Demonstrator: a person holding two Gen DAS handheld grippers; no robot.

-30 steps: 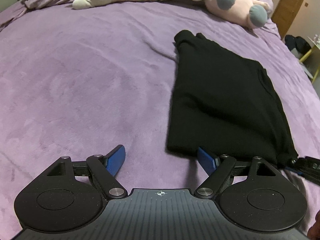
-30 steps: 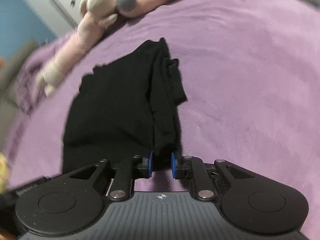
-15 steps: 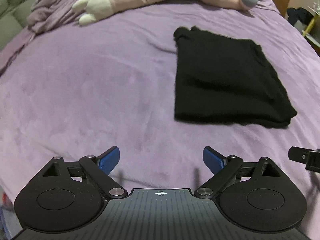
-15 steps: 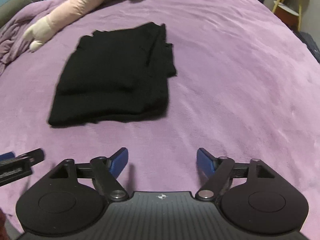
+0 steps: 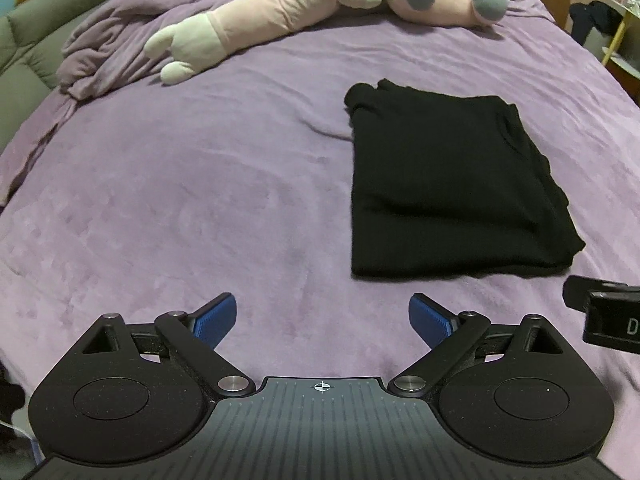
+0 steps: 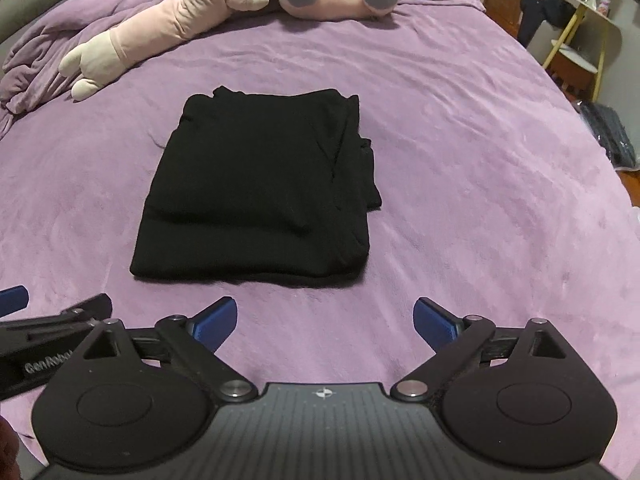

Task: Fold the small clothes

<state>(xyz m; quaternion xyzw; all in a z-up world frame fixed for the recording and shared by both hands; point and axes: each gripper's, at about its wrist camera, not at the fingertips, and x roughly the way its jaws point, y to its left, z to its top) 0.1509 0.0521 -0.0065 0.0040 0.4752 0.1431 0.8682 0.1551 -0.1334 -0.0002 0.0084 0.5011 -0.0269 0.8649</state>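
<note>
A black garment point(image 5: 448, 184) lies folded into a flat rectangle on the purple blanket point(image 5: 200, 200); in the right wrist view it point(image 6: 260, 188) sits straight ahead. My left gripper point(image 5: 323, 316) is open and empty, held back from the garment's near left corner. My right gripper point(image 6: 325, 318) is open and empty, just short of the garment's near edge. The right gripper's body shows at the right edge of the left wrist view point(image 5: 604, 316); the left gripper shows at the left edge of the right wrist view point(image 6: 48, 320).
A long pink plush toy point(image 5: 280, 12) lies across the far side of the bed, also in the right wrist view point(image 6: 192, 12). A bunched purple blanket point(image 5: 104, 56) lies far left. A yellow-legged shelf with clothes point(image 6: 576, 28) stands off the bed's right side.
My right gripper let go of the garment's near edge and opened. Both grippers pulled back and rose away from the garment, which now lies folded and untouched.
</note>
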